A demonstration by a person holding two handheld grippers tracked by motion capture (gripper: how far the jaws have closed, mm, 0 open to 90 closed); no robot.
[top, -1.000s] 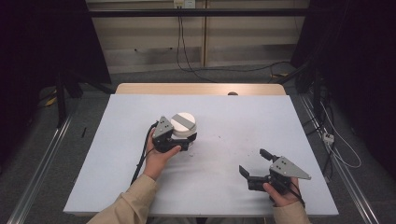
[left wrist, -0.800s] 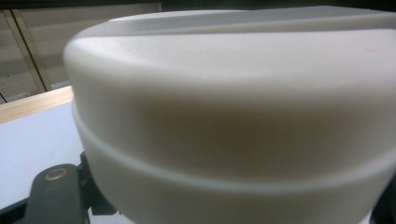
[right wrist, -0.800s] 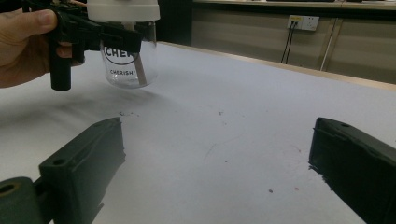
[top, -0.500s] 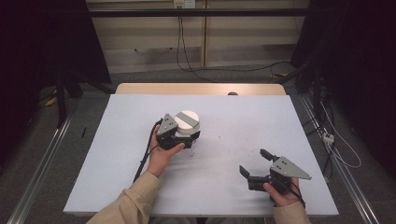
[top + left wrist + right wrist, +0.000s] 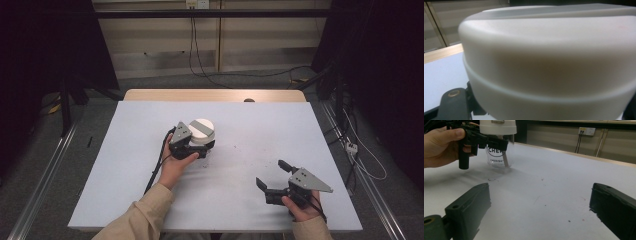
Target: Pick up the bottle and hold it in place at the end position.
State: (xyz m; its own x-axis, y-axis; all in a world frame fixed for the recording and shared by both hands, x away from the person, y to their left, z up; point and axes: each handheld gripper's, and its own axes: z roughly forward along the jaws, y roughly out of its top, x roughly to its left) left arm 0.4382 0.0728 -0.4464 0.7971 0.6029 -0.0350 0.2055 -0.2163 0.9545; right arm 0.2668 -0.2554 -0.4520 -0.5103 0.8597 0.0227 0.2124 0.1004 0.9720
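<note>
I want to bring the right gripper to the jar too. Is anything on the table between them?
Nothing visible: between the open right gripper and the jar lies bare table with small specks.

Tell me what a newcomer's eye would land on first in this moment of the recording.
First the clear jar with a white lid, printed CHERISH, standing mid-table on the pale tabletop; the left gripper is clamped around it just under the lid. Next the right gripper, jaws wide open and holding nothing, near the table's front right.
</note>
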